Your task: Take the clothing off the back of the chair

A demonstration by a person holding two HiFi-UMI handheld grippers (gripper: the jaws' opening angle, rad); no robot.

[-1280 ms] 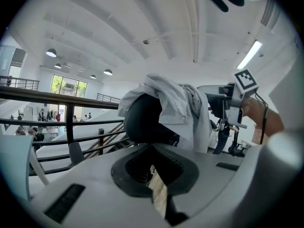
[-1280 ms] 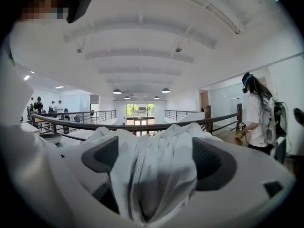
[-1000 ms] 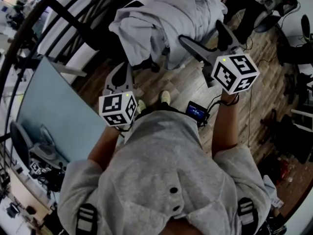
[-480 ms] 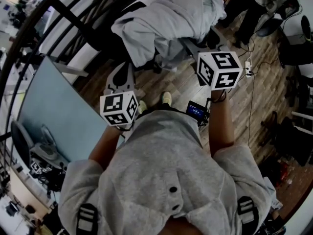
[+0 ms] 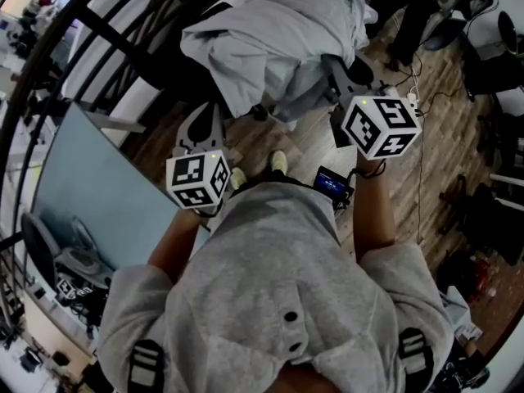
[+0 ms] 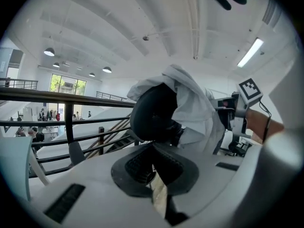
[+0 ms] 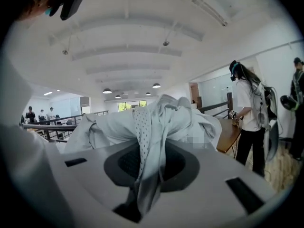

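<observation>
a brown wood floor (image 5: 303, 150) lies far below in the head view. a black railing (image 5: 106, 39) runs along the left. the pale clothing (image 5: 270, 39) sits in a big heap near the top. the right gripper (image 5: 348, 76) reaches into its edge. the left gripper (image 5: 201, 129) hangs lower down, apart from the cloth.

in the left gripper view, the clothing is draped over the dark back of the chair (image 6: 152, 113). this gripper's fingers (image 6: 95, 194) are pressed together with nothing between them. behind is a big white hall with round lamps (image 6: 49, 52) and more railing.

in the right gripper view, the fingers have just been closing. now they pinch a fold of the clothing tight. i think the grab is made and the lift comes next. it looks best to pull up first, over the top of the chair back, and then away. going slow should keep the cloth from catching or the chair from rolling. the heap is big, so the left gripper could take the other side. a person (image 7: 249, 108) stands off to the right in the bright hall.
</observation>
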